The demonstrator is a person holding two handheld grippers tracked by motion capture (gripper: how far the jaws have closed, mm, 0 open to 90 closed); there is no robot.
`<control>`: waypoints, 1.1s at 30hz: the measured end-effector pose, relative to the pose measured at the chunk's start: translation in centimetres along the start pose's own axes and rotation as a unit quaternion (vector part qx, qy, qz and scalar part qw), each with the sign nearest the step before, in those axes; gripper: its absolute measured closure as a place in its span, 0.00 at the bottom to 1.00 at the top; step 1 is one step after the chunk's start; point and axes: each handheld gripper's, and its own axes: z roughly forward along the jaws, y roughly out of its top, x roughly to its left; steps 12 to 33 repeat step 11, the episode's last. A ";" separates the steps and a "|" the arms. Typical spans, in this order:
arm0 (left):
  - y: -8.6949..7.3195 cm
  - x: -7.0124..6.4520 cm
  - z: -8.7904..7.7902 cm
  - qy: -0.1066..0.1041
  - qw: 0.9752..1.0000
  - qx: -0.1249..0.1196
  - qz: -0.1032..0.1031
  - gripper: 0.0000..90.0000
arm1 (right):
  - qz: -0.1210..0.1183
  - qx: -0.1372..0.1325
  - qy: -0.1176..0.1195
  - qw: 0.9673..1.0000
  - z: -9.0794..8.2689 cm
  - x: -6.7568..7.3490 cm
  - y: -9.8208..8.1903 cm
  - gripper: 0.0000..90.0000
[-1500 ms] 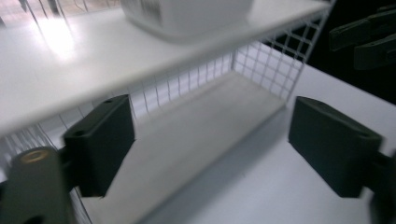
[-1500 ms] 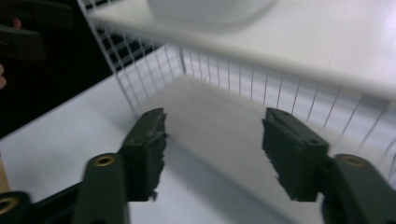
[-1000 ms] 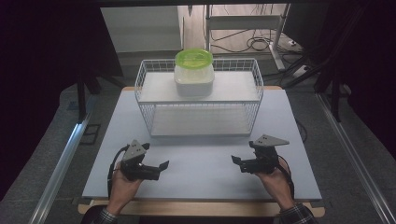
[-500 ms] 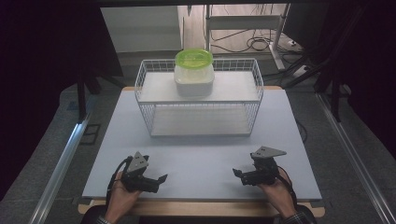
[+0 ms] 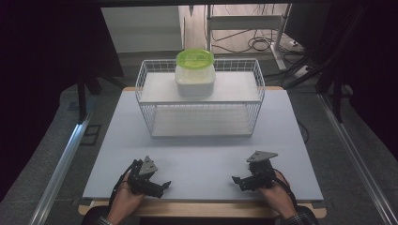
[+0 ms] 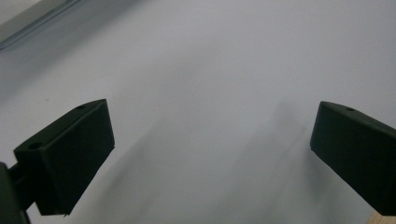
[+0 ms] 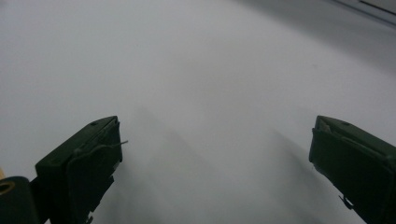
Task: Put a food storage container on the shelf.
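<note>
Since earlier frame: both hands sunk toward table's near edge; right jaws just been opening, nothing between.
High view: left gripper [image 5: 157, 186], right gripper [image 5: 245, 181] low over table [image 5: 202, 154]; green-lidded container [image 5: 195, 72] atop wire rack [image 5: 199, 101], well apart.
Left gripper view: jaws spread, empty.
Right gripper view: jaws spread, empty.
Risk: careless reach could knock the container off its high perch.

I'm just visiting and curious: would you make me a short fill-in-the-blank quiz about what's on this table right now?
1. The container on the wire basket has a lid coloured ____.
2. The container stands on the basket's ____ shelf.
3. Neither the left gripper nor the right gripper holds anything; both have their jaws ____.
4. Both grippers are near the table's ____ edge, far from the basket.

Missing words: green; upper; open; front
</note>
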 end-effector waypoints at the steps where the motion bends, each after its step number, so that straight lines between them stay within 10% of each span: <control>1: 0.0 0.0 0.0 0.000 1.000 0.002 0.001 0.00 | -0.004 0.002 0.001 1.000 0.1 0.0 0.0 0.03; 33: 0.0 0.0 0.3 -0.003 1.000 0.011 -0.001 0.00 | -0.016 0.017 0.002 1.000 0.5 0.2 -0.2 0.03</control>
